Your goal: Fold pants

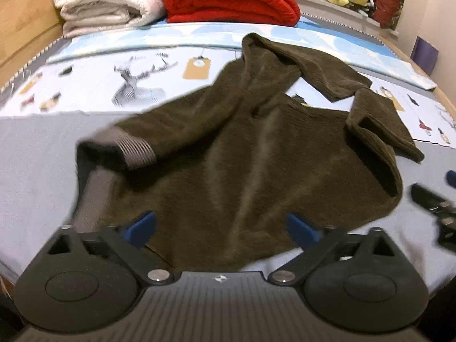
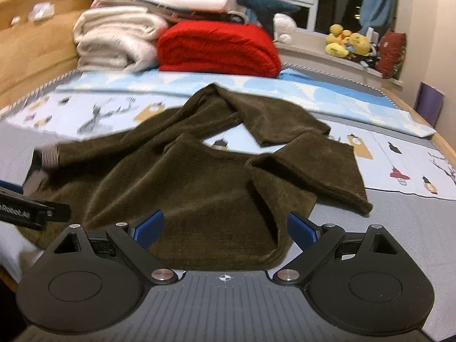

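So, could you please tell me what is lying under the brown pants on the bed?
The brown pants lie on a grey sheet and partly on the printed light-blue cover farther back. Anything directly beneath the fabric is hidden.

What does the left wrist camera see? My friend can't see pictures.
Crumpled dark brown pants lie on a bed, with the open left gripper just above their near edge, holding nothing. Folded red and white blankets sit behind.
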Demonstrator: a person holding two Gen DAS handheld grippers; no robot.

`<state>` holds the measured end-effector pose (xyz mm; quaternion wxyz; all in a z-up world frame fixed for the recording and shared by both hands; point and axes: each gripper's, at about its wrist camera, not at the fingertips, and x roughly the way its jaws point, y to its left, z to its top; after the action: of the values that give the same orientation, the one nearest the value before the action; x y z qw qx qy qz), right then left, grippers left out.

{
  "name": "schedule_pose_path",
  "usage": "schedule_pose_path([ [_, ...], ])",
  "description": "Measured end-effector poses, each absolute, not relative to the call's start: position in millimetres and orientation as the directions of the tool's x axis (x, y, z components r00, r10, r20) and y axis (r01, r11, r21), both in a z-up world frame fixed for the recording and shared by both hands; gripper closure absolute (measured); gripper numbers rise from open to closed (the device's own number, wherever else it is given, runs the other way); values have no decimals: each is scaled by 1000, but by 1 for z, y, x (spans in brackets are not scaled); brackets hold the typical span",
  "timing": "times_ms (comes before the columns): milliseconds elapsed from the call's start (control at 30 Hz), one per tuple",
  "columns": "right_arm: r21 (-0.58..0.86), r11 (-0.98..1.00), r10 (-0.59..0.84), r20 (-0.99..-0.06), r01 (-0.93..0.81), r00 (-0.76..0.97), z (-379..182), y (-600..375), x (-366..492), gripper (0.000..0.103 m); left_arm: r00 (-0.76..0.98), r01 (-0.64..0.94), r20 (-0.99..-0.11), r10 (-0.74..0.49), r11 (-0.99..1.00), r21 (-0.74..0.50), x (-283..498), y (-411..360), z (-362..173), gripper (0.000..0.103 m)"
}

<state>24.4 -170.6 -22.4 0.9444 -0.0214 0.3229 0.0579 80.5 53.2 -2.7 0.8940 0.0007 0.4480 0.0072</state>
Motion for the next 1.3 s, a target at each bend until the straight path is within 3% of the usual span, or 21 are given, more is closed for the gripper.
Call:
schedule_pose_path([
  [33, 12, 994, 93, -600, -107, 795, -18, -176, 25, 13, 603, 8, -798, 14, 1000, 24, 87, 58, 2, 21],
  [67, 28, 995, 91, -585, -92, 806, -13, -182, 26, 15, 608, 41, -794, 13, 998, 48, 96, 63, 8, 35],
  [100, 43, 996, 93, -572, -83, 815, -7, -189, 28, 20, 612, 81, -791, 13, 994, 79, 108, 70, 13, 40],
  [133, 54, 996, 92, -562, -75, 822, -2, -197, 31, 25, 613, 109, -790, 14, 989, 103, 116, 76, 16, 40],
  [233, 109, 994, 85, -535, -31, 841, 18, -233, 51, 26, 601, 209, -799, 18, 961, 179, 149, 95, 17, 35],
  [333, 126, 991, 39, -551, 37, 833, 24, -272, 83, 24, 573, 272, -819, -11, 946, 178, 173, 112, 6, 22],
  [467, 252, 952, 42, -671, 174, 740, -1, -330, 135, 20, 449, 356, -892, -57, 926, 121, 193, 116, -27, 19],
  [567, 329, 878, 47, -783, 349, 621, -41, -365, 167, 20, 444, 465, -896, -8, 857, 223, 195, 103, -45, 18],
  [667, 402, 793, 107, -832, 459, 544, -74, -383, 185, 20, 453, 475, -890, 48, 832, 286, 208, 107, -53, 20],
  [767, 432, 741, 165, -859, 514, 484, -100, -385, 202, 20, 451, 474, -887, 103, 814, 336, 223, 117, -56, 37],
  [833, 439, 704, 190, -874, 558, 447, -116, -387, 212, 20, 419, 484, -906, 62, 829, 280, 233, 127, -53, 61],
  [867, 439, 687, 196, -879, 579, 434, -122, -387, 216, 20, 412, 468, -910, 50, 845, 258, 239, 132, -48, 79],
  [967, 429, 636, 186, -892, 641, 413, -133, -393, 227, 20, 528, 344, -844, 94, 885, 314, 262, 159, -20, 84],
  [1033, 435, 617, 176, -889, 656, 423, -134, -398, 232, 20, 668, 12, -684, 294, 914, 406, 282, 193, 8, 84],
  [1100, 434, 611, 165, -887, 662, 430, -132, -399, 234, 24, 704, -222, -577, 414, 900, 374, 291, 226, 28, 81],
  [1133, 434, 610, 158, -887, 663, 435, -132, -400, 235, 31, 695, -271, -583, 421, 904, 330, 292, 237, 32, 76],
  [1167, 431, 608, 150, -887, 666, 437, -131, -400, 235, 36, 676, -305, -629, 383, 923, 233, 291, 253, 35, 57],
  [1200, 429, 606, 141, -887, 669, 440, -130, -400, 234, 48, 667, -314, -667, 332, 937, 151, 288, 263, 35, 38],
  [1267, 434, 597, 136, -884, 675, 448, -131, -404, 231, 65, 637, -337, -727, 258, 941, 38, 283, 279, 32, 27],
  [1300, 443, 592, 142, -880, 674, 453, -131, -410, 227, 74, 620, -342, -749, 233, 940, 9, 282, 285, 29, 26],
])
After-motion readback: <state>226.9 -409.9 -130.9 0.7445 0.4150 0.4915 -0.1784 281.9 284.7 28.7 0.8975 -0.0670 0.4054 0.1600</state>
